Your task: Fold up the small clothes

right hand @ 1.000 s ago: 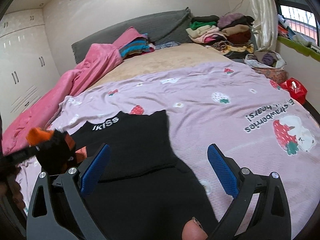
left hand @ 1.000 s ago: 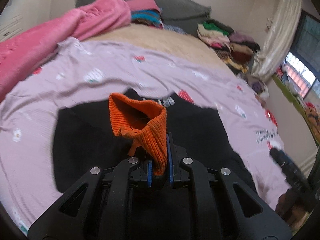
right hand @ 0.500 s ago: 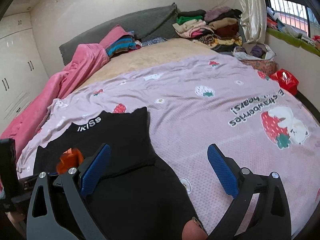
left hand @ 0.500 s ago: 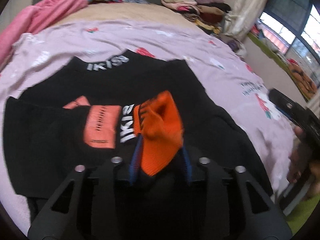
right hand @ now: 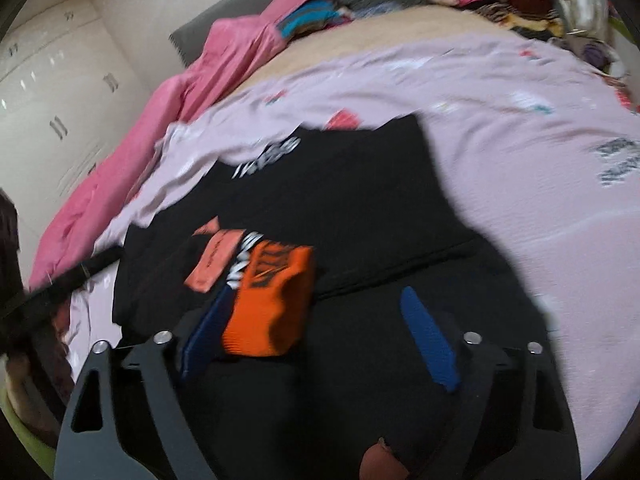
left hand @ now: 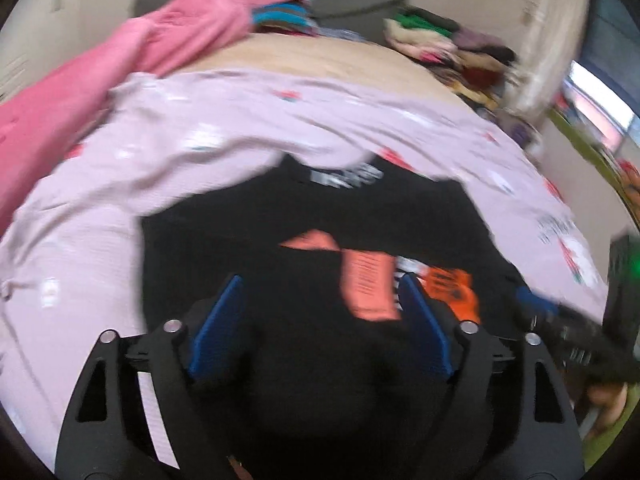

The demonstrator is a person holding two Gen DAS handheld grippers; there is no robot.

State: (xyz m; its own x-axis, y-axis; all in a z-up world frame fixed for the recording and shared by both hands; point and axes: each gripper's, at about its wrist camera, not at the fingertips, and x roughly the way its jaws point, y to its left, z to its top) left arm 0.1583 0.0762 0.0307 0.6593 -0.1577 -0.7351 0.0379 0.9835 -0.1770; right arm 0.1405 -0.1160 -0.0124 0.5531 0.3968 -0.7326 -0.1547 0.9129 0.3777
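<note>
A black garment with white lettering and an orange-pink print lies spread on the lilac bedsheet. An orange knit cuff lies on the black cloth; in the left wrist view it sits just right of my right finger. My left gripper is open and empty, low over the garment. My right gripper is open over the garment's near part, its left blue pad beside the orange cuff. Both views are blurred.
A pink blanket lies along the left side of the bed. Stacks of folded clothes sit at the far right by the curtain, more against the grey headboard. White cupboards stand to the left.
My left gripper has opened and let go of the orange cuff, which now lies on the black garment. My right gripper has moved left, over the garment and beside the cuff.
</note>
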